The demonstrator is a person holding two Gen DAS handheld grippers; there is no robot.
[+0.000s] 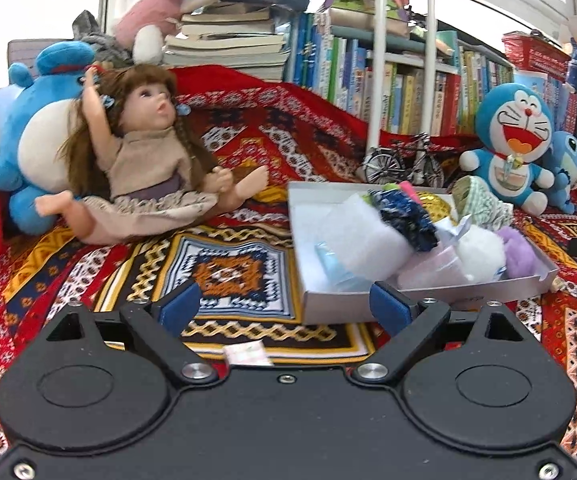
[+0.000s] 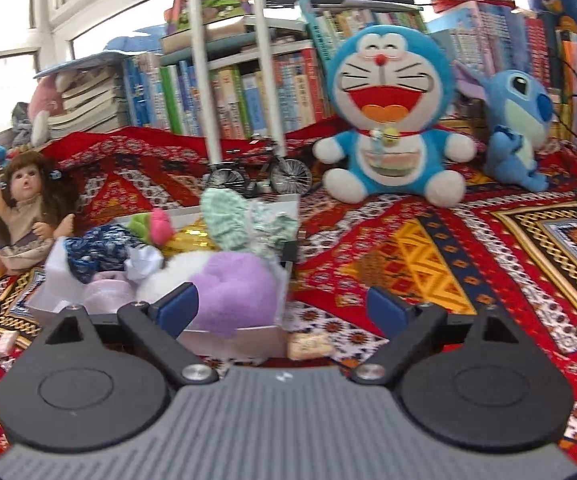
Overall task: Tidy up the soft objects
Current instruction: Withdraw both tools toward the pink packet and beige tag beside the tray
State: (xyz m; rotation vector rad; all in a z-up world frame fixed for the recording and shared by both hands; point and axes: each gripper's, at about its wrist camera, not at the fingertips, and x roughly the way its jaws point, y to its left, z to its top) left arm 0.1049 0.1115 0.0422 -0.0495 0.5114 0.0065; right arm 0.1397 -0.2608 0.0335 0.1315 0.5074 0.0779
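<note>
A shallow grey box (image 1: 328, 312) lies on the patterned cloth, full of soft items: white stuffing (image 1: 344, 228), a dark blue cloth (image 1: 408, 220), a white pom-pom (image 1: 480, 256), a purple fluffy ball (image 1: 520, 252) and a green checked cloth (image 1: 484, 204). My left gripper (image 1: 286, 304) is open and empty, its right finger by the box's near edge. In the right wrist view the box (image 2: 244, 338) sits front left, the purple ball (image 2: 232, 284) nearest. My right gripper (image 2: 282, 306) is open and empty beside it.
A doll (image 1: 148, 160) leans on a blue plush (image 1: 36, 128) at left. A Doraemon plush (image 2: 392, 120) and a Stitch plush (image 2: 516, 128) sit at the back. A metal toy bicycle (image 2: 264, 174), white poles and shelves of books stand behind. A small packet (image 2: 310, 346) lies by the box.
</note>
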